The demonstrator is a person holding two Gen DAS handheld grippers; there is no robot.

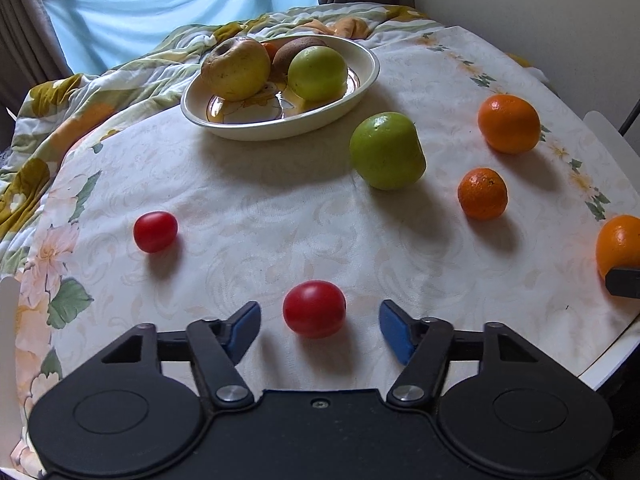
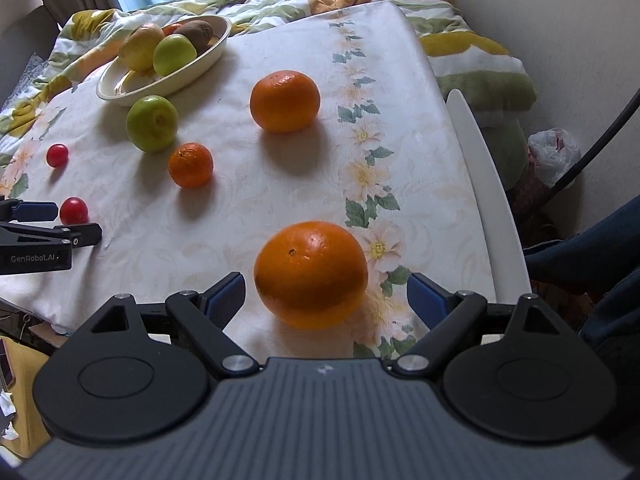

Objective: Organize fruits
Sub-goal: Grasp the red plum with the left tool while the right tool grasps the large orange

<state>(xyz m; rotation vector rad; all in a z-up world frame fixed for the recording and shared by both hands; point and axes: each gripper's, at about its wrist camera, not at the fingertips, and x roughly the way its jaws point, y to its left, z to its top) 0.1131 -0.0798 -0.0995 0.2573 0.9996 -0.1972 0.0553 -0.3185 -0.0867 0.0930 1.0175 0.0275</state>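
Left fingers [image 1: 320, 330] are spread apart, gripping nothing, with a red tomato [image 1: 314, 309] sitting right between the blue pads and daylight on both sides. Its long axis runs roughly across the gap, from pad to pad, so a straight squeeze should catch it end to end.

Right fingers [image 2: 325, 296] are wide and empty too, straddling a big orange [image 2: 311, 274] near the worktop's [image 2: 248, 216] right edge. That one is near enough round, its stem dimple facing up and towards the camera, so there is no axis to fuss over. No pad touches it.

So each hand has its own fruit lined up, neither closed yet. My guess is that both close next, then carry towards the bowl [image 1: 362, 90] at the far left side.

Further out, a second tomato [image 1: 155, 231] lies left of the first, well apart. A green apple [image 1: 387, 151] sits just in front of the bowl, a small mandarin [image 1: 482, 193] beside it, and another orange [image 1: 509, 123] towards the far right edge. The bowl already holds a yellowish apple, a green one and something brown behind them.
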